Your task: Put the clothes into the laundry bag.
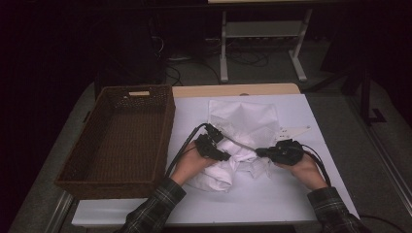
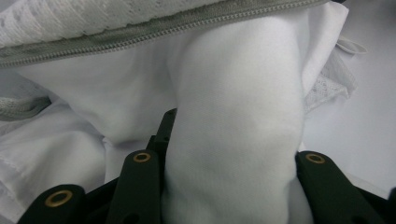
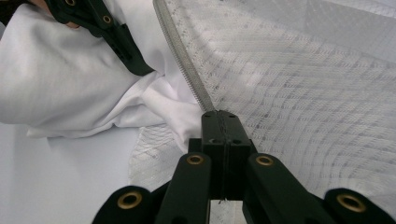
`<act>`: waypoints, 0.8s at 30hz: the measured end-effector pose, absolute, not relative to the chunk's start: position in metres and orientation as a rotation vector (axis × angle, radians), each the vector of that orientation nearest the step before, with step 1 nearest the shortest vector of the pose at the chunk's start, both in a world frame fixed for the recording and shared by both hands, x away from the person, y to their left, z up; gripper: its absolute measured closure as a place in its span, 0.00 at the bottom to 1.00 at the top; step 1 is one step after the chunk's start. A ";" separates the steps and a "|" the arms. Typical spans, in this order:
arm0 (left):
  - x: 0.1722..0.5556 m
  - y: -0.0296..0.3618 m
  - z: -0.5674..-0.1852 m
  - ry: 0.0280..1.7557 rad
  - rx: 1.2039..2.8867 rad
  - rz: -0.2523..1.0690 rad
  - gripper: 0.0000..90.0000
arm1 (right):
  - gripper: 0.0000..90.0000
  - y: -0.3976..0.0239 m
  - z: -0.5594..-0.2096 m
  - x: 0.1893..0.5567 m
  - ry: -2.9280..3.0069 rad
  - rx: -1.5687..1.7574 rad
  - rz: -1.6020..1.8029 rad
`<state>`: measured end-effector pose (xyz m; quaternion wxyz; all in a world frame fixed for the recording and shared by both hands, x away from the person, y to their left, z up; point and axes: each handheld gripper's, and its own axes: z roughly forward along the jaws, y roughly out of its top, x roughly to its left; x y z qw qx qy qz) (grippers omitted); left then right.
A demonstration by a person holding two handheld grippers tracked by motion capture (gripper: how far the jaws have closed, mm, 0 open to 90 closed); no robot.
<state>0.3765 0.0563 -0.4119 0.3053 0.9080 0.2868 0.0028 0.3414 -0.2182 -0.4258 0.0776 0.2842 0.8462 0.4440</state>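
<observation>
A white mesh bag (image 1: pixel 243 119) with a grey zipper (image 3: pixel 182 56) lies on the white-covered table (image 1: pixel 272 194). A bundle of white cloth (image 1: pixel 218 172) sits at its near opening. My left gripper (image 1: pixel 224 156) is shut on a thick roll of that cloth (image 2: pixel 233 140), which bulges out between the jaws just under the zipper (image 2: pixel 163 28). My right gripper (image 1: pixel 260 152) is shut, its pads pinching the zipper edge of the mesh bag (image 3: pixel 303 84). From the right gripper view (image 3: pixel 223 119), the left gripper (image 3: pixel 116 42) shows at the upper left against the cloth (image 3: pixel 60 84).
A brown wicker basket (image 1: pixel 167 131) stands on the left of the table, with nothing in it. Bare white table surface lies in front of and to the right of the hands. Beyond the table's far edge, a metal stand and cables sit on the dark floor.
</observation>
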 end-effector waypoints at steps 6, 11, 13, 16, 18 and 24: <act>0.378 0.060 -0.409 0.763 2.393 -0.011 0.67 | 0.89 -0.226 -0.422 0.339 2.513 0.843 1.330; 0.378 0.060 -0.409 0.761 2.395 -0.009 0.67 | 0.76 -0.228 -0.428 0.340 2.532 0.829 1.253; 0.378 0.060 -0.409 0.760 2.395 -0.010 0.67 | 0.74 -0.228 -0.430 0.341 2.542 0.824 1.244; 0.378 0.060 -0.409 0.762 2.393 -0.013 0.67 | 0.73 -0.221 -0.435 0.343 2.549 0.819 1.192; 0.378 0.060 -0.409 0.762 2.394 -0.015 0.67 | 0.80 -0.219 -0.437 0.344 2.541 0.821 1.168; 0.379 0.060 -0.409 0.770 2.387 -0.015 0.67 | 0.98 -0.219 -0.437 0.344 2.539 0.823 1.183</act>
